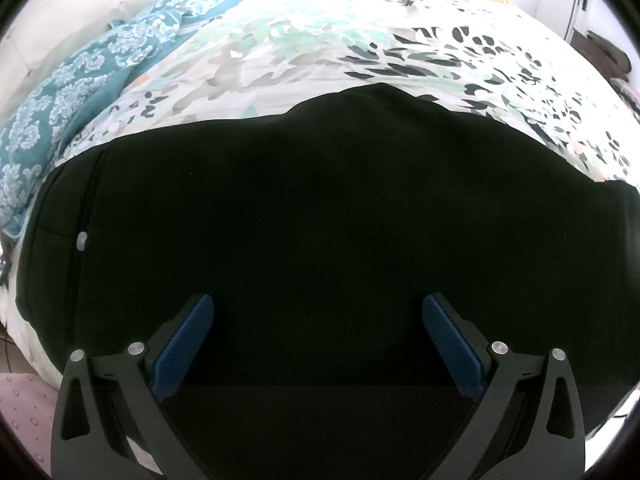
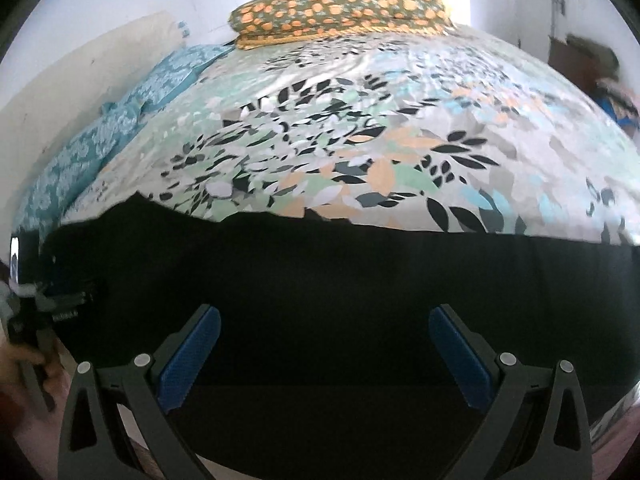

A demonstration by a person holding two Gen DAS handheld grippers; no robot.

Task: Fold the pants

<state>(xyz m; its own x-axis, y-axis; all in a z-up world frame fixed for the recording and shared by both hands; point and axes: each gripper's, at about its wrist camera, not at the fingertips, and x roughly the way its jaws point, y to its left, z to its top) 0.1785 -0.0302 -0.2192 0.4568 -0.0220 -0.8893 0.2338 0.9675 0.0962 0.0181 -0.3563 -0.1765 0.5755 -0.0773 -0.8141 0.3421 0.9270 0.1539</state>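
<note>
I have both the left gripper (image 1: pixel 318 344) and right gripper (image 2: pixel 324 354) with jaws spread, empty, over the black pants (image 1: pixel 320 220) filling the lower frame on the leaf-print bedspread (image 2: pixel 360 152). My worry: pinching one layer would skew the fold.

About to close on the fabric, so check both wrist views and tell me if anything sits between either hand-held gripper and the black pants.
Nothing visible does. The left hand-held gripper and right hand-held gripper are both open directly over the black pants, spread on the leaf-print bedspread. The orange-spotted pillow and teal blanket lie well clear.
</note>
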